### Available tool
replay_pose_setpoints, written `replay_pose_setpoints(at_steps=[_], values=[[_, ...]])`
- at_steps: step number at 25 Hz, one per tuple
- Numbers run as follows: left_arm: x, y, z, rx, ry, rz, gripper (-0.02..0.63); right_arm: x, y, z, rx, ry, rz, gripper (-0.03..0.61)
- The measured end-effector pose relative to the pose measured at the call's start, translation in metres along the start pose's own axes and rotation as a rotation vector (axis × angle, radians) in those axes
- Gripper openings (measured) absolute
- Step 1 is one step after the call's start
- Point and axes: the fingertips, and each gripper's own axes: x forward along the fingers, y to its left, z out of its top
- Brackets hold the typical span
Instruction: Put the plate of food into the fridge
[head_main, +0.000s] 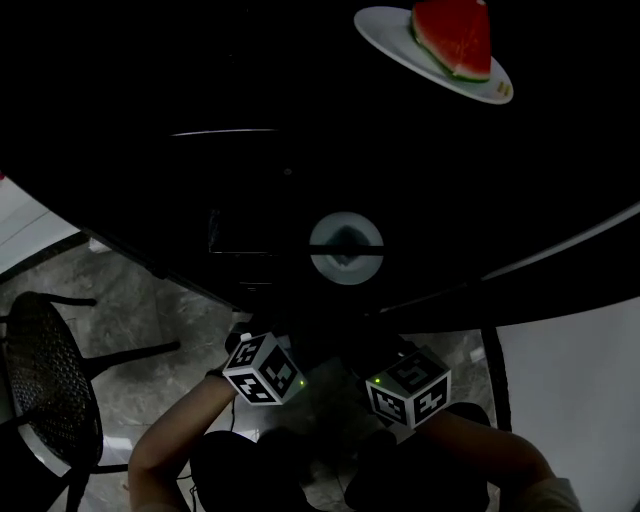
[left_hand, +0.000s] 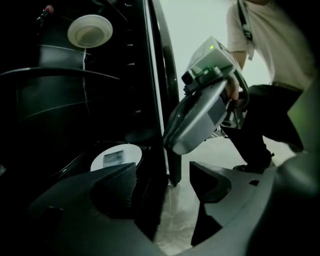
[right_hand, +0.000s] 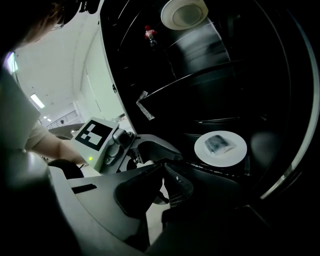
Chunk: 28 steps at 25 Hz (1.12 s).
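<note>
Inside the fridge (left_hand: 50, 115), on a low shelf, a white plate (right_hand: 235, 155) lies flat with a wrapped piece of food (right_hand: 218, 144) on it, and a pale bowl (right_hand: 184, 13) sits on a shelf high above it. Beyond the fridge's opening in the head view, a second plate (head_main: 385, 30) carrying a watermelon slice (head_main: 455, 35) rests on a dark surface; whether that is the fridge's own top I cannot tell.

Both grippers hang low, just in front of the fridge's open mouth and close beside each other. The left gripper (left_hand: 161, 175) has its jaws apart with nothing between them. The right gripper (right_hand: 163, 175) has its jaws pressed together on nothing.

This fits two stages. Either the wrapped plate is the task's thing and already lies where it belongs, or the watermelon plate is the one meant and stands outside.

Either way, I judge that care near the fridge matters most. Keep both grippers clear of the shelf edge and of each other, move slowly past the low plate, and carry any plate level so that its food does not slide.
</note>
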Motion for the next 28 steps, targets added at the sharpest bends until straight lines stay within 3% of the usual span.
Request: replay_pose_setpoints(at_steps=[2, 3, 5, 6, 9, 12, 16, 24, 28], values=[[-0.009, -0.002, 0.004, -0.004, 0.003, 0.018, 0.326, -0.003, 0.010, 0.003, 0.002, 0.028, 0.019, 0.025], [-0.016, 0.000, 0.007, -0.001, 0.005, 0.040, 0.281, -0.006, 0.017, 0.006, 0.003, 0.040, 0.032, 0.023], [-0.031, 0.005, 0.016, -0.020, -0.008, 0.088, 0.081, -0.013, 0.033, 0.012, -0.005, 0.051, 0.074, 0.024], [-0.038, 0.007, 0.021, -0.042, -0.019, 0.103, 0.029, -0.016, 0.039, 0.013, -0.031, 0.053, 0.097, 0.023], [-0.052, 0.009, 0.024, -0.088, -0.017, 0.126, 0.023, -0.019, 0.038, 0.007, -0.170, 0.078, 0.116, 0.023], [-0.055, 0.008, 0.022, -0.151, -0.028, 0.156, 0.023, -0.023, 0.019, -0.002, -0.227, 0.151, 0.080, 0.025], [-0.063, 0.008, 0.025, -0.217, -0.026, 0.204, 0.020, -0.036, 0.028, 0.003, -0.325, 0.229, 0.111, 0.025], [-0.139, -0.007, 0.065, -0.305, -0.019, 0.247, 0.015, -0.060, 0.119, 0.044, -0.292, 0.247, 0.208, 0.023], [-0.182, -0.002, 0.088, -0.333, -0.019, 0.278, 0.015, -0.066, 0.157, 0.077, -0.276, 0.225, 0.211, 0.023]])
